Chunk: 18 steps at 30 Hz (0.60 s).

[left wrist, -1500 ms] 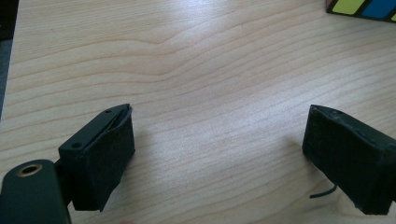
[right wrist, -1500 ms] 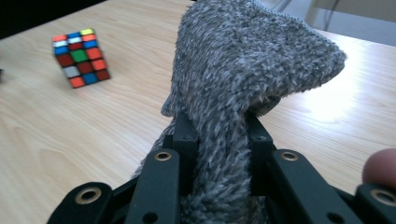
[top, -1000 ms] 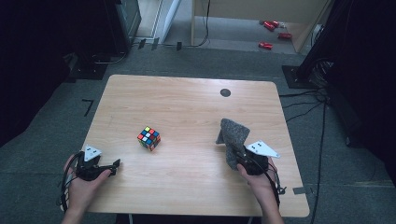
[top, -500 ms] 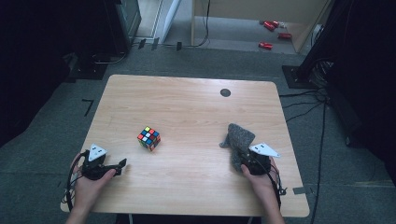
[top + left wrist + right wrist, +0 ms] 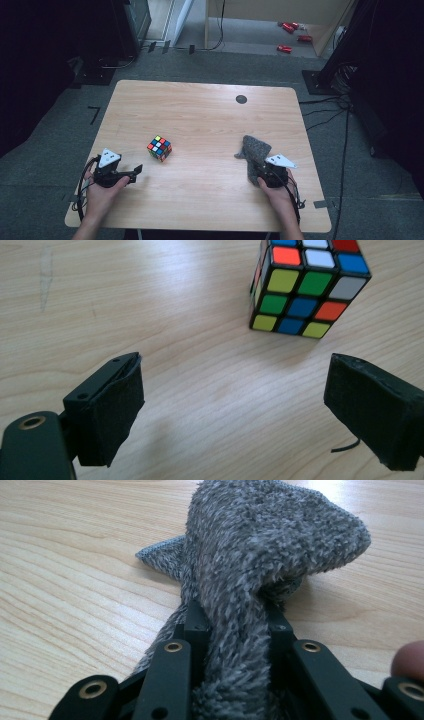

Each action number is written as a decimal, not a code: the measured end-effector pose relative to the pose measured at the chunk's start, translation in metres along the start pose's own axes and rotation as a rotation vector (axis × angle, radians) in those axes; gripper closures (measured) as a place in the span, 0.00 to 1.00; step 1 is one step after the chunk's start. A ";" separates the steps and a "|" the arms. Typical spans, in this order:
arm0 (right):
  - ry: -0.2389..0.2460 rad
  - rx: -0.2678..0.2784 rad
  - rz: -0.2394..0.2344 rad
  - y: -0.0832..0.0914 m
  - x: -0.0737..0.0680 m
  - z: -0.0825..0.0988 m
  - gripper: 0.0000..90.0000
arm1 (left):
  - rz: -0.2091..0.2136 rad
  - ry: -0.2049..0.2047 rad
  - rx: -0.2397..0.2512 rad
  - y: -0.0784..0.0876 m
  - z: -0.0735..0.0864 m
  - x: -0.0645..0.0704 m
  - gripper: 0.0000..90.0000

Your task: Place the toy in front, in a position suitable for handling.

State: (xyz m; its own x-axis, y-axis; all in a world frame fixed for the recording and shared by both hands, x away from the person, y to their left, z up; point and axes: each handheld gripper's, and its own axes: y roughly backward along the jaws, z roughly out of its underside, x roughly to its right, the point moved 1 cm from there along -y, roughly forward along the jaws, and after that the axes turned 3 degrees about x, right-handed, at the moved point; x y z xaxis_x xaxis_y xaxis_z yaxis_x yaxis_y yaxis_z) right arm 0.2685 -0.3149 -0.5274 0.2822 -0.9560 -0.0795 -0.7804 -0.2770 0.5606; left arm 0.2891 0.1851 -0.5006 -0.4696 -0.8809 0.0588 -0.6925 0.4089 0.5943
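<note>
1. So we've got the right gripper [image 5: 261, 165] near the table's [image 5: 210, 112] right edge, a bit back from the front, and its jaws are clamped tight on a grey fuzzy cloth [image 5: 255, 150]. In the right gripper view the cloth [image 5: 260, 565] is squeezed between the two black jaws and bunches up just past them.

2. The free end of the cloth rests on the wood, drooping toward the middle of the table. One thin corner sticks out flat to the side. We think the rest sits slightly lifted, but the high view is too small to be sure.

3. The left gripper [image 5: 136, 170] is by the front-left corner, low over the wood, jaws spread wide with nothing between them. Its pads [image 5: 117, 405] are well apart in the left gripper view, just bare table in the gap.

4. A scrambled puzzle cube [image 5: 159, 148] sits left of the table's centre, just ahead of the left gripper's open jaws and not touching them. Close up, the cube [image 5: 305, 285] stands flat on the wood, a little off to one side of the gap.

5. A small dark round mark [image 5: 241, 99] sits near the back edge, well away from everything else.
</note>
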 end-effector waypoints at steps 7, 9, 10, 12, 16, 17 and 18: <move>-0.006 -0.002 -0.005 0.000 0.000 0.000 0.81 | 0.034 -0.015 0.001 -0.010 -0.013 0.010 0.11; -0.009 -0.003 -0.009 0.000 0.001 0.000 0.81 | 0.042 -0.017 0.004 -0.013 -0.017 0.012 0.11; -0.010 -0.003 -0.009 0.000 0.001 0.000 0.81 | 0.044 -0.016 0.006 -0.016 -0.019 0.015 0.11; -0.009 -0.003 -0.008 0.000 0.000 0.000 0.81 | 0.053 -0.018 0.009 -0.021 -0.023 0.018 0.11; -0.011 -0.003 -0.010 0.000 0.001 0.000 0.81 | 0.063 -0.015 0.008 -0.030 -0.027 0.025 0.11; -0.012 -0.003 -0.011 0.000 0.001 0.000 0.81 | 0.065 -0.021 0.005 -0.031 -0.028 0.025 0.11; -0.012 -0.004 -0.011 0.000 0.001 0.000 0.81 | 0.068 -0.020 0.007 -0.033 -0.029 0.027 0.11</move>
State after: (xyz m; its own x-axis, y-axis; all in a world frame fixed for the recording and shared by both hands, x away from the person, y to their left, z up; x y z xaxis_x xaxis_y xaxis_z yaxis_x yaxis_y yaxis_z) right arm 0.2682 -0.3158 -0.5275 0.2840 -0.9540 -0.0957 -0.7752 -0.2873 0.5626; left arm 0.3152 0.1411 -0.4954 -0.5262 -0.8463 0.0826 -0.6625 0.4690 0.5841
